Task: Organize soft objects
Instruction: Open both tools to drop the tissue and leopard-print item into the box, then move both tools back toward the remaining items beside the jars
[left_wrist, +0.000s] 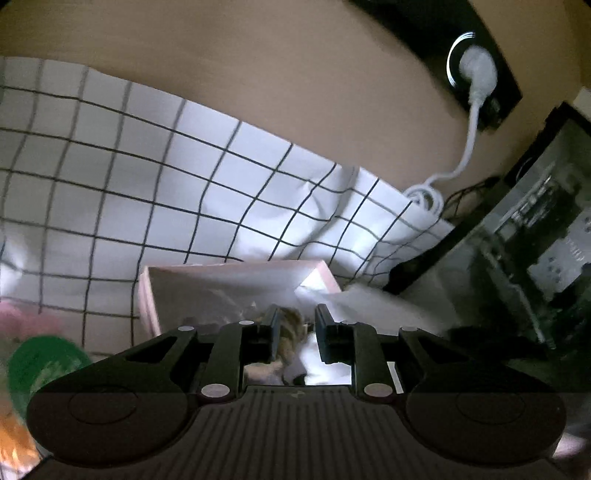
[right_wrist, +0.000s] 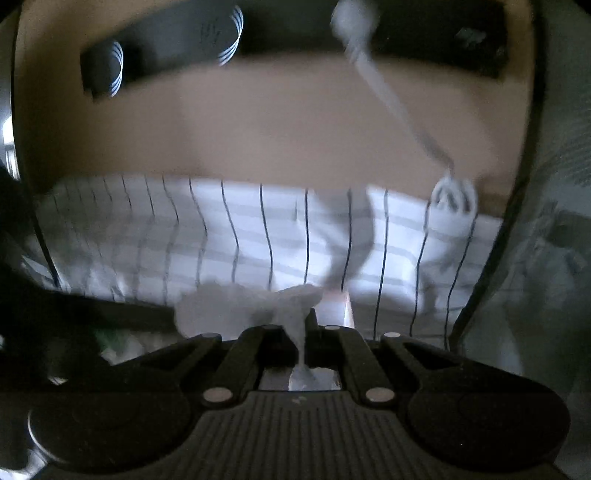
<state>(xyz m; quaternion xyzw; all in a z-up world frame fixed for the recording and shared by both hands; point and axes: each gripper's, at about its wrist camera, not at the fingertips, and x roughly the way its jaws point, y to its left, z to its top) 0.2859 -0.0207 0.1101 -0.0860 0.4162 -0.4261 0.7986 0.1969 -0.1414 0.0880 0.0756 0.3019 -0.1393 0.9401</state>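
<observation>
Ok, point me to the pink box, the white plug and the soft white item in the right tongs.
pink box (left_wrist: 147, 295), left wrist view, left wall near the rim.
white plug (left_wrist: 478, 68), left wrist view, plug body in the socket.
soft white item (right_wrist: 236, 302), right wrist view, bunched part ahead of the tongs.

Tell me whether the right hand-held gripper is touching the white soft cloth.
Touching. The right wrist view shows the white cloth pinched into a thin strip between the closed fingers of the right hand-held gripper, with the rest bunched beyond the tips.

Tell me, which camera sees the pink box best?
The left wrist view. The pink box sits open just past the left tongs, its walls clear. The right wrist view shows only a blurry pink corner behind the white cloth.
</observation>
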